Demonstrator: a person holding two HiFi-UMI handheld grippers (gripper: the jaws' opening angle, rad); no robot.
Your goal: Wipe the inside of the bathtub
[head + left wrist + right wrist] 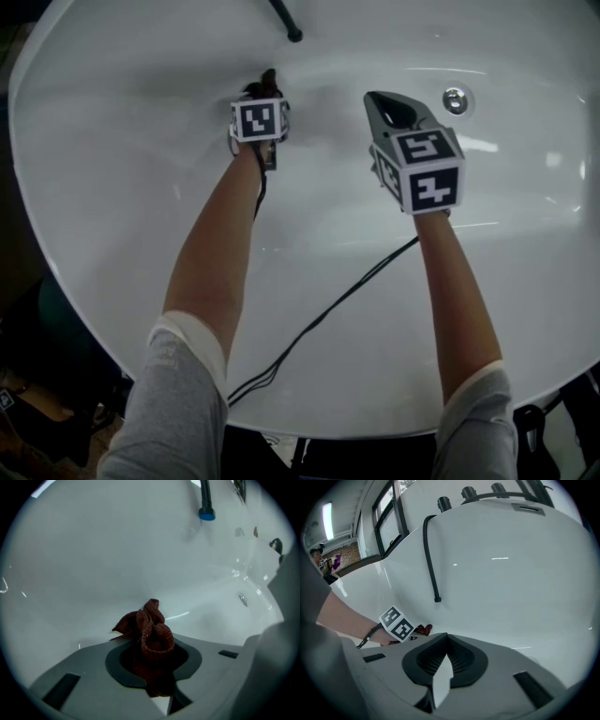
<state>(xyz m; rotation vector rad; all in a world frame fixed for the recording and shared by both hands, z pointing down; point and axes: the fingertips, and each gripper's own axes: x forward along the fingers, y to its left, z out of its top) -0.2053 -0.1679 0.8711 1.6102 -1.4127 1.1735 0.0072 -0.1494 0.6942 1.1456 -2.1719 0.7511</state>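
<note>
I am looking into a white bathtub (pixel 141 187). My left gripper (pixel 263 94) is shut on a crumpled dark red cloth (pixel 149 637), which sits low against the tub's far inner wall; the cloth (pixel 267 79) pokes out past the marker cube. My right gripper (pixel 381 101) hovers to the right of it above the tub floor, shut, with nothing between its jaws. In the right gripper view the jaw tips of the right gripper (pixel 447 640) meet, and beyond them are the left gripper's cube (pixel 397 624) and the cloth (pixel 423 630).
A black shower hose (pixel 431 559) hangs down the far wall and ends just above the cloth; its end (pixel 293 35) shows in the head view. A chrome drain fitting (pixel 456 98) lies right of the right gripper. A black cable (pixel 323 314) trails over the near rim.
</note>
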